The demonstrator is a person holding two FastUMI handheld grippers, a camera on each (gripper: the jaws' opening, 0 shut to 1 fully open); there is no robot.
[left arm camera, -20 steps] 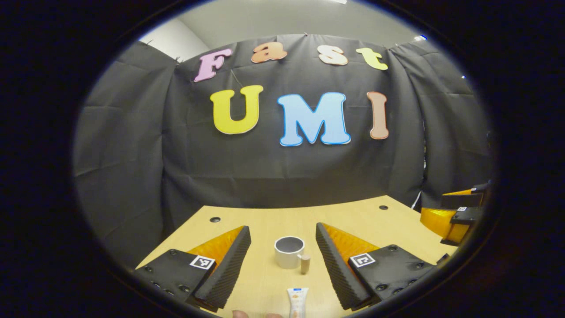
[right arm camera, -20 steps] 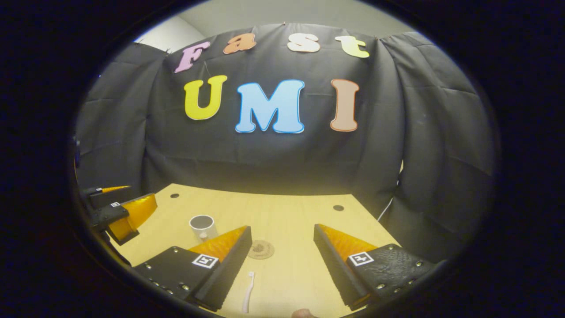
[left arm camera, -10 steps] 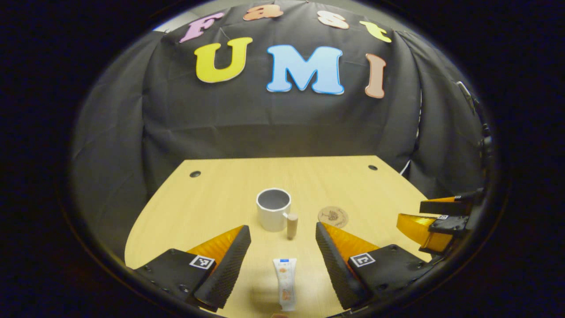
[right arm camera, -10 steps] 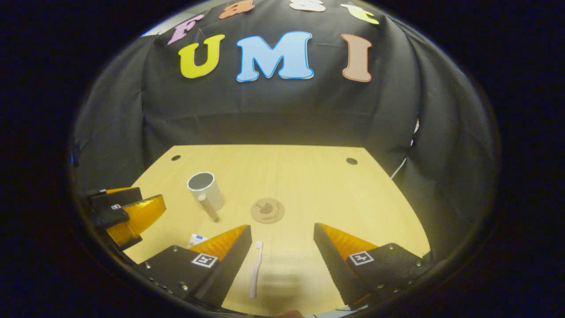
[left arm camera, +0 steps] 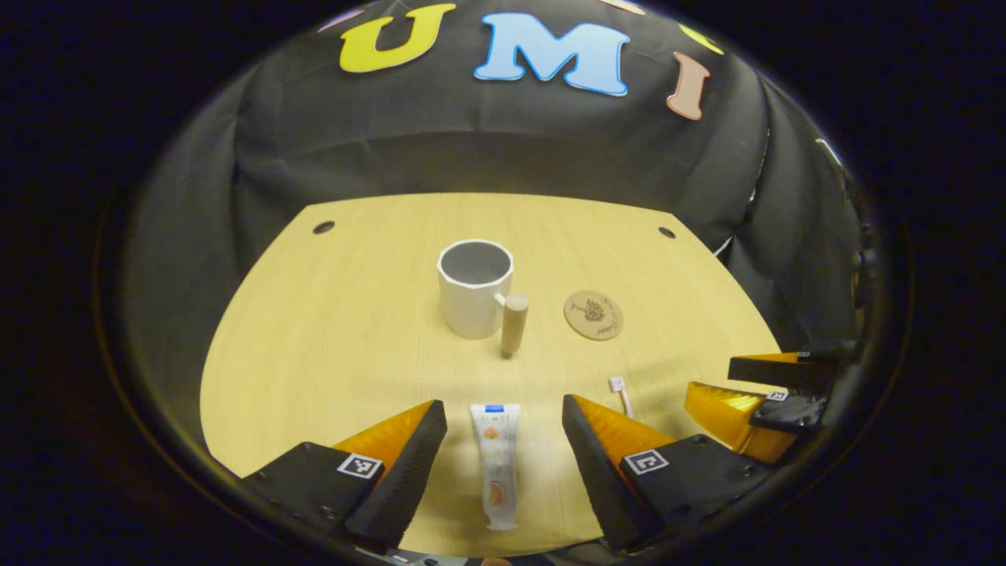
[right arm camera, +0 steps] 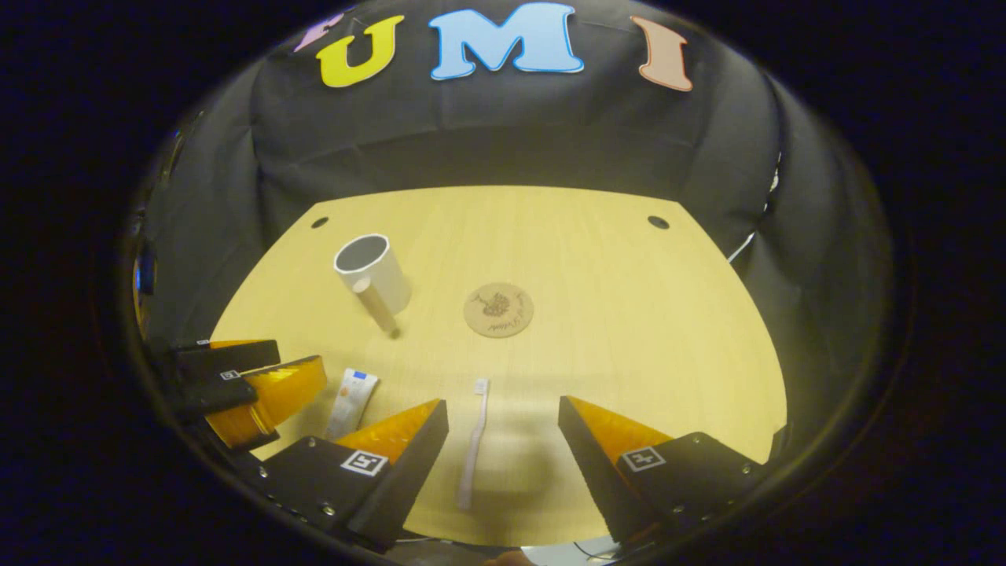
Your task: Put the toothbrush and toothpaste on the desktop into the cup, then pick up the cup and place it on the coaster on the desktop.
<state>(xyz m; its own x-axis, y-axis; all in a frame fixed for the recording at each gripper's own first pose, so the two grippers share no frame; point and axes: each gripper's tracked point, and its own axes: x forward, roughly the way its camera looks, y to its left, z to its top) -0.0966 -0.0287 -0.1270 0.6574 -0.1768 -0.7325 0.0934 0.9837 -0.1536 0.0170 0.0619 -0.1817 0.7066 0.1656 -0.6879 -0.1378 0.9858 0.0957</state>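
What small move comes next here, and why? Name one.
Probably lower the left gripper straight down onto the toothpaste. The tube lies flat on the desktop between its open fingers, lined up for a grasp, and the cup stands upright and looks empty just ahead. The right gripper is likewise open over the toothbrush.

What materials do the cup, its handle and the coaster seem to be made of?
Cup: probably ceramic or plastic; white, matte, thick rim. Handle: looks like wood, a tan, unpainted peg. Coaster: likely wood or cork; thin tan disc with a dark printed design.
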